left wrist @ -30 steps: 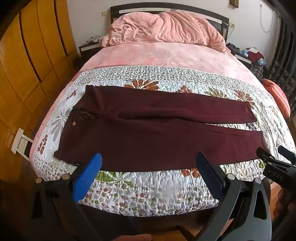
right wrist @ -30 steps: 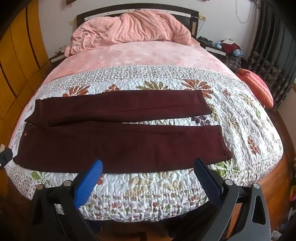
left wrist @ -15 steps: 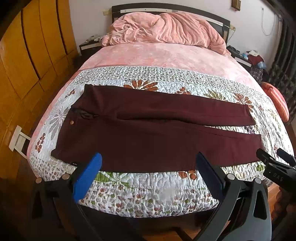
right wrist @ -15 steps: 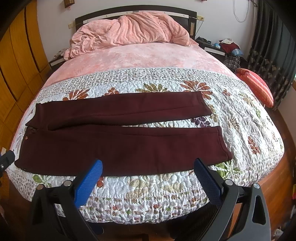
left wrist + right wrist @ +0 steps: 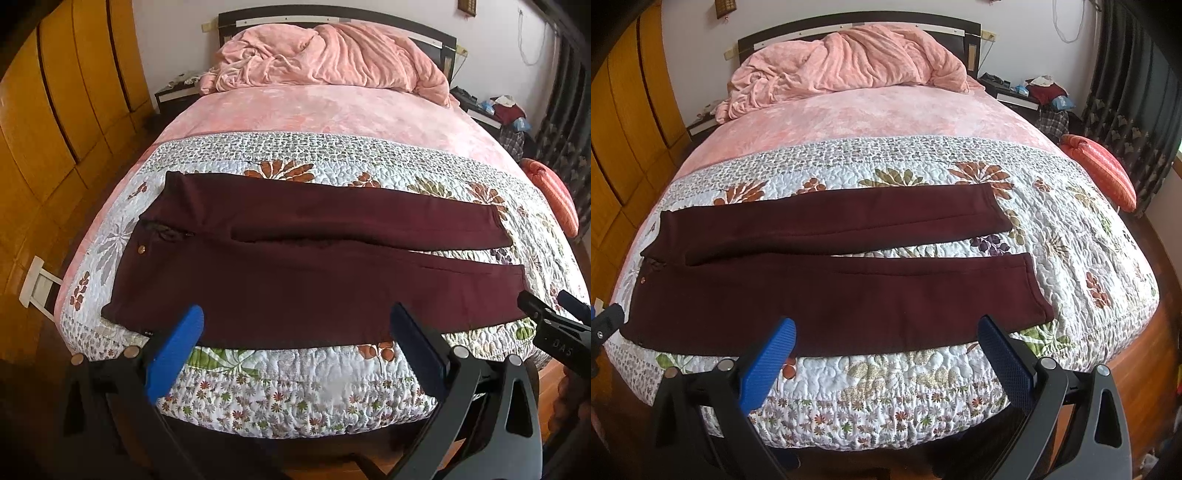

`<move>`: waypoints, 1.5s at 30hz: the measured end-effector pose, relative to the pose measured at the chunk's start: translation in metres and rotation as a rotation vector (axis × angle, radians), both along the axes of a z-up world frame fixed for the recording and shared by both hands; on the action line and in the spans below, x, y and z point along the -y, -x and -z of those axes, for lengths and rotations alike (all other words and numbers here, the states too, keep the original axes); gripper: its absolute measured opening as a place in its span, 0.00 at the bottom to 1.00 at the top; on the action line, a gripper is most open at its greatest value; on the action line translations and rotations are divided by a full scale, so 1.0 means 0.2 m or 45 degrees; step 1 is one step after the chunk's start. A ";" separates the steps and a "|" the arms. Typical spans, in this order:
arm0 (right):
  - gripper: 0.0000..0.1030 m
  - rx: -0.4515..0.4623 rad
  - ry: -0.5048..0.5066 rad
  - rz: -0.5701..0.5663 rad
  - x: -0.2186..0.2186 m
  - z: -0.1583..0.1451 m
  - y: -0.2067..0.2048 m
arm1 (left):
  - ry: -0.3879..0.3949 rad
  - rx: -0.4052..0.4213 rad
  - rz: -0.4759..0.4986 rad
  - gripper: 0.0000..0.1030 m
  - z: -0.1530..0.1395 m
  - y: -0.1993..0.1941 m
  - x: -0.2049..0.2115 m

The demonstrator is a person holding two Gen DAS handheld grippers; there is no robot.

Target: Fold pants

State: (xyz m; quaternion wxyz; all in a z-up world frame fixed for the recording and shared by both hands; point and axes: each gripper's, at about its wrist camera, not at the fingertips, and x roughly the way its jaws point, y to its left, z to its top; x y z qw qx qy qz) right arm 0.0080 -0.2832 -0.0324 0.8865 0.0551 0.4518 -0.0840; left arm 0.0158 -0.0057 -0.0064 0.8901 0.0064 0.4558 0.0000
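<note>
Bed: a double bed (image 5: 332, 110) with a dark headboard (image 5: 857, 27) fills both wrist views, its upper half covered by a pink sheet.
Quilt: a white floral quilt (image 5: 295, 391) is spread over the near half and drapes over the foot edge.
Blanket: a crumpled pink blanket (image 5: 332, 55) is heaped against the headboard.
Room: orange wooden wardrobe doors (image 5: 55, 110) line the left wall; dark patterned curtains (image 5: 1126, 92) hang at the right, with a red-orange cushion (image 5: 1100, 166) near them at the bed's right edge; a cluttered nightstand (image 5: 1034, 92) stands beside the headboard.
Pants: the maroon pants (image 5: 314, 266) lie flat across the quilt, waist to the left, both legs running right, side by side with a narrow wedge of quilt between them toward the cuffs.
Detail: a small metal button (image 5: 140, 250) shows at the waist; the near leg runs close to the bed's foot edge.
Left gripper: the left gripper (image 5: 295, 332) hovers off the foot edge before the near leg, blue-padded fingers spread wide, gripping nothing.
Right gripper: the right gripper (image 5: 886, 332) hangs likewise, fingers wide apart and empty, clear of the cloth.
</note>
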 end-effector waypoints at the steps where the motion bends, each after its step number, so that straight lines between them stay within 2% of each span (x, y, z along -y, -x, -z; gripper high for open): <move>1: 0.96 0.000 -0.001 0.001 0.00 0.00 0.00 | 0.001 -0.002 -0.001 0.97 0.00 -0.01 0.00; 45: 0.96 0.001 -0.008 0.016 0.04 0.02 -0.02 | -0.011 0.004 0.005 0.97 0.02 -0.04 0.03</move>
